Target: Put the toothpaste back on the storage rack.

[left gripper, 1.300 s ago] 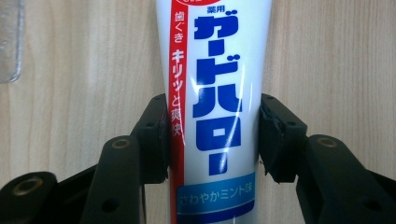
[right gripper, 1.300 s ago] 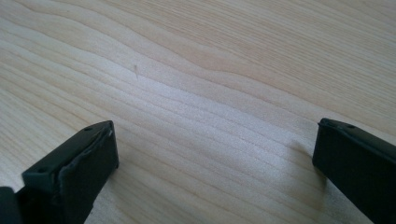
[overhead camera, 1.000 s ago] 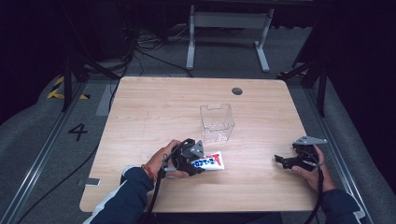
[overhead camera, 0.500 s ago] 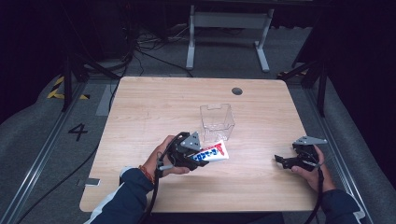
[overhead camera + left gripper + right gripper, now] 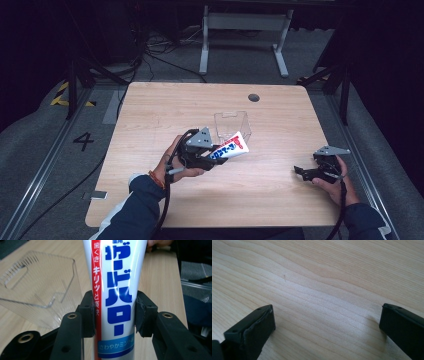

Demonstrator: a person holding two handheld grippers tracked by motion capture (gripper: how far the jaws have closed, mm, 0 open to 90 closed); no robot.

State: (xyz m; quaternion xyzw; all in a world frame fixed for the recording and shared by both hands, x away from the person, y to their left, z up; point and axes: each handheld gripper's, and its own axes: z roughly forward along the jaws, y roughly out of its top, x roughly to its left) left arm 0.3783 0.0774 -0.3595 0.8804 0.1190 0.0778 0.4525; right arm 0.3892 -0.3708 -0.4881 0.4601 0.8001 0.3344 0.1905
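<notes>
Toothpaste tube (image 5: 229, 148), flat on the tabletop (image 5: 270, 195) a second earlier, was now lifted and tilted beside the clear plastic bin (image 5: 235, 124), likely headed in. Left claw (image 5: 210, 159) clamped its glossy, soft white body; right claw (image 5: 301, 171) gaped, idle, over pale woodgrain.

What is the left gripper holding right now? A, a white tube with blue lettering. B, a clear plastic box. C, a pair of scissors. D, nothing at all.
A: the left gripper has its jaws pressed on both sides of the white tube, beside the clear box.
</notes>
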